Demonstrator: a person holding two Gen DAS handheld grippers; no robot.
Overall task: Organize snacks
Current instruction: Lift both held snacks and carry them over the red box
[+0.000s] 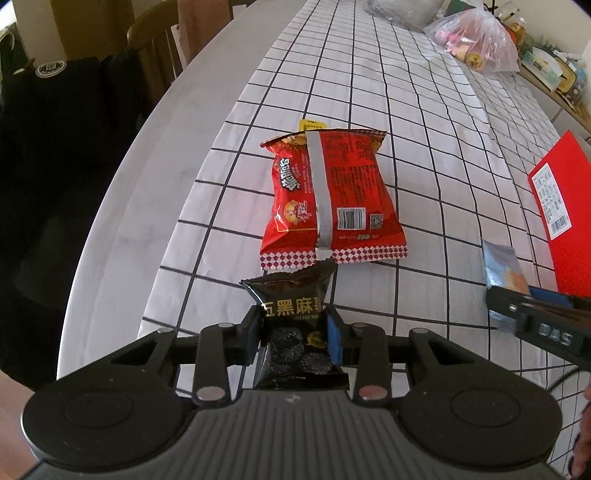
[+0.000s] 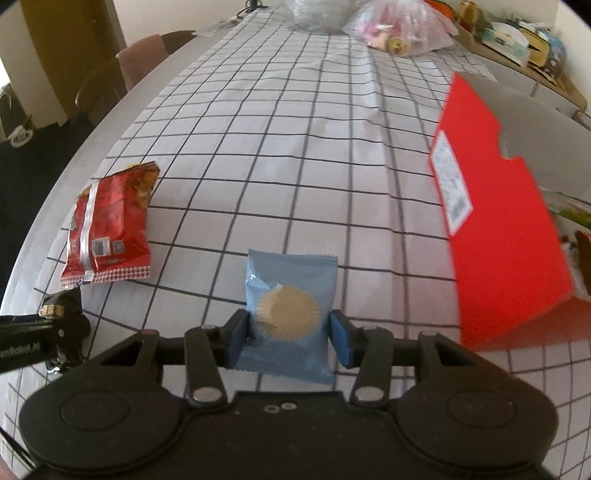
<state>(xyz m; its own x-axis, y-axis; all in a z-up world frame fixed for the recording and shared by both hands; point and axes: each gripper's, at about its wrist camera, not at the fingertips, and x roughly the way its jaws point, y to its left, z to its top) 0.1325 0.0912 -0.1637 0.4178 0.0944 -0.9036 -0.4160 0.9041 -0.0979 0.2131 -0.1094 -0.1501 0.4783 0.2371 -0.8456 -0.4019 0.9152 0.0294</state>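
Two claws loaded: left claw [image 1: 293, 334] clamped on black sesame snack packet [image 1: 291, 314], right claw [image 2: 291, 334] clamped on blue cookie packet [image 2: 290, 314]. Red chip bag [image 1: 332, 199] at 12 o'clock on desk [image 1: 147, 206]. Carry level toward red box [image 2: 495, 221] at 2 o'clock; avoid squeezing harder.

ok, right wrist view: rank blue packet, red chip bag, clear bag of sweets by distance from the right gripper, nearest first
1. blue packet: between the jaws of the right gripper, pads pressing its sides.
2. red chip bag: lying flat on the checked tablecloth, ahead and to the left.
3. clear bag of sweets: far end of the table, right of centre.
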